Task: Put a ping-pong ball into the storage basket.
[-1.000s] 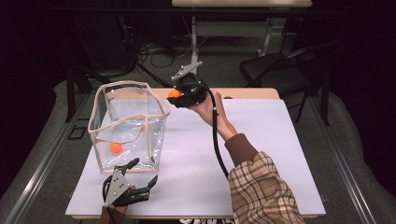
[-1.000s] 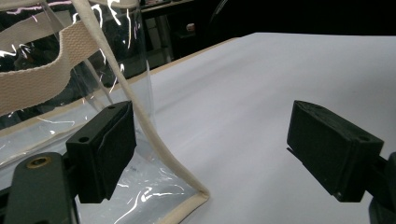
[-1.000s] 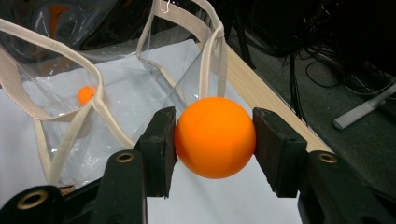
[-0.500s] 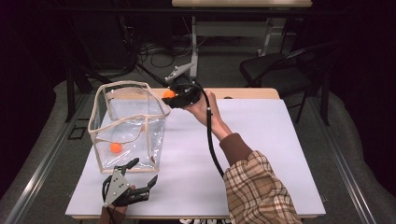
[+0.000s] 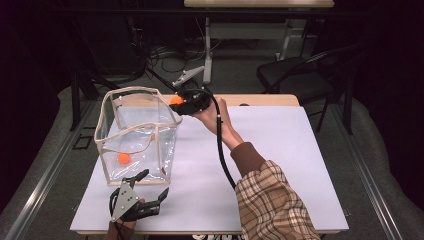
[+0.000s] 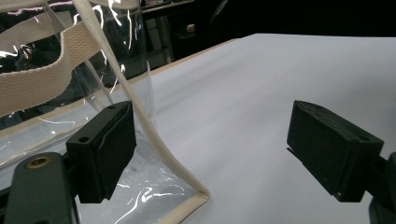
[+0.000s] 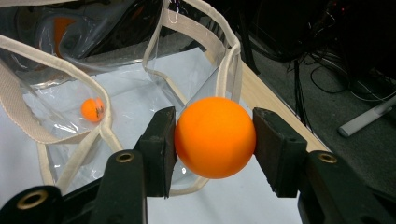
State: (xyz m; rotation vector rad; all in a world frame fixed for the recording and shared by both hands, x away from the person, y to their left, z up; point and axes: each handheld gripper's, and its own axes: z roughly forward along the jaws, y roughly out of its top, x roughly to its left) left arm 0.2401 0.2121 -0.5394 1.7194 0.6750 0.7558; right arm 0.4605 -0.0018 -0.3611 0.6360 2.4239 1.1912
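Setting: lab or test room. Evidence: white work table [image 5: 280,165] on grey carpet; loose cables [image 5: 155,52] on the floor; black chair [image 5: 300,75]; desk legs [image 5: 207,50]; dim surroundings.

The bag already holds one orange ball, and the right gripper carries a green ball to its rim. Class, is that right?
No: the carried ball is orange, not green, as the right gripper view shows. The right gripper holds it at the bag's rim, with one orange ball already inside.
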